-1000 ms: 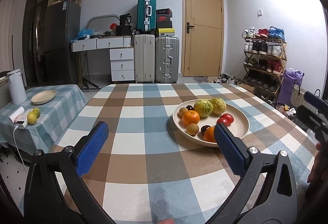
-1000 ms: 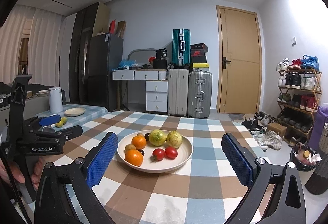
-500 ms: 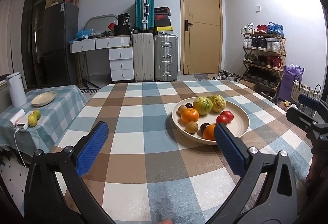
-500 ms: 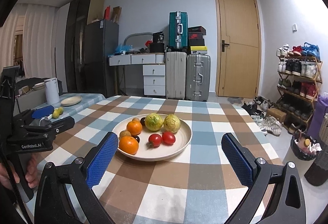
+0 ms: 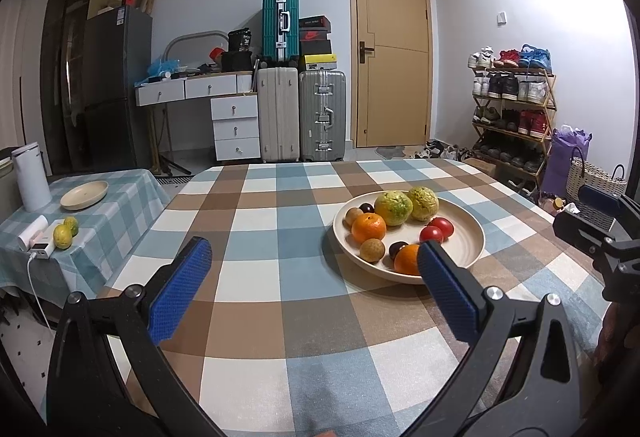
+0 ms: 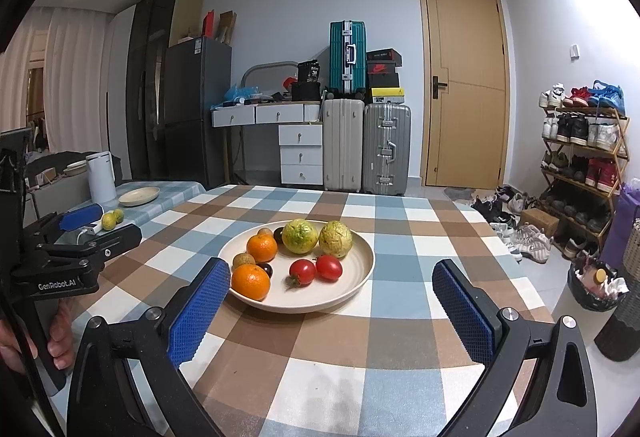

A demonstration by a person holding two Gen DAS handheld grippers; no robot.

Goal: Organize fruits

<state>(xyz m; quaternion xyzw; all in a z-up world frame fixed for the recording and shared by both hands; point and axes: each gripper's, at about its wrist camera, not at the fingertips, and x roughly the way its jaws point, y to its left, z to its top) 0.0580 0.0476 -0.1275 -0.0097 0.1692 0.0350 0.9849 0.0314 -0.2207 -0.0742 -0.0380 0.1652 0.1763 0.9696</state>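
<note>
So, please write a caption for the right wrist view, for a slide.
Open right tongs face a plate of fruit on a checked table.

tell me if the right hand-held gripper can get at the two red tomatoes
Probably yes: the right hand-held gripper is open and faces the tomatoes, which lie on the plate's near side with nothing in front of them.

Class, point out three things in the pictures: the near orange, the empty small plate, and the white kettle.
near orange (image 6: pixel 251 281), right wrist view, front skin.
empty small plate (image 5: pixel 84 194), left wrist view, inner base.
white kettle (image 5: pixel 31 176), left wrist view, body side.
</note>
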